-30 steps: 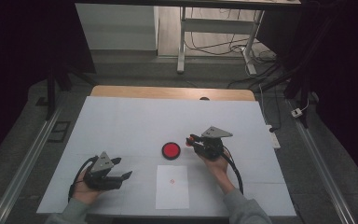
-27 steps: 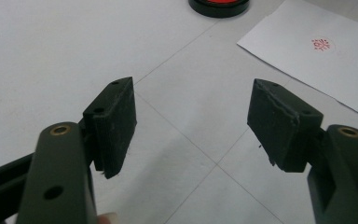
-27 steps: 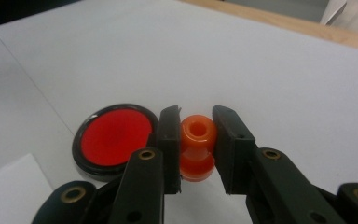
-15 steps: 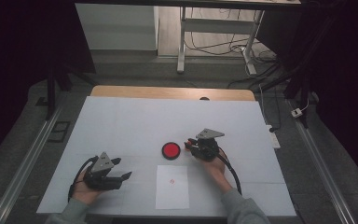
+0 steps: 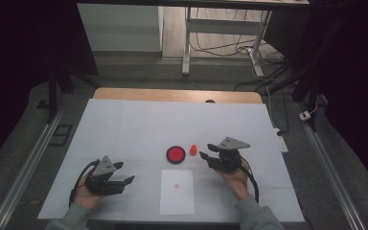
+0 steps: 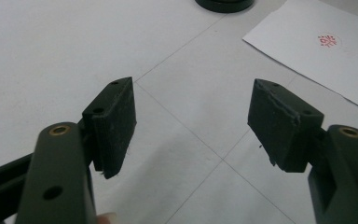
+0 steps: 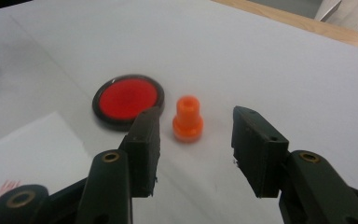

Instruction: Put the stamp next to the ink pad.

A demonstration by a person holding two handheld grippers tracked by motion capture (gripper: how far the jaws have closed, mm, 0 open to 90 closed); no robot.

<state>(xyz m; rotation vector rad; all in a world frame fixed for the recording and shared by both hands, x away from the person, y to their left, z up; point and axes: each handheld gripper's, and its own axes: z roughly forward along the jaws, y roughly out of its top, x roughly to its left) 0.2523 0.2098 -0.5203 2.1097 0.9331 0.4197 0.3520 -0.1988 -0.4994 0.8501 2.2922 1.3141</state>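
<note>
Orange stamp [image 7: 187, 118], just beyond right hand-held gripper [image 7: 195, 128]

— What do the two hand-held tools look like?

— The left black two-jaw tool [image 5: 125, 173] and the right black two-jaw tool [image 5: 204, 157] each carry a grey three-cornered plate on top and trail a black cable that loops back past the wrist.

— And up close?

— In the gripper views the arms are dark matte green-black, with brass-coloured bushings and small round holes. Each jaw ends in a blocky black rubber pad [image 6: 114, 122], scuffed and dusty at the edges.

— What is the person wearing?

— Grey-green long sleeves [image 5: 258, 219].
</note>
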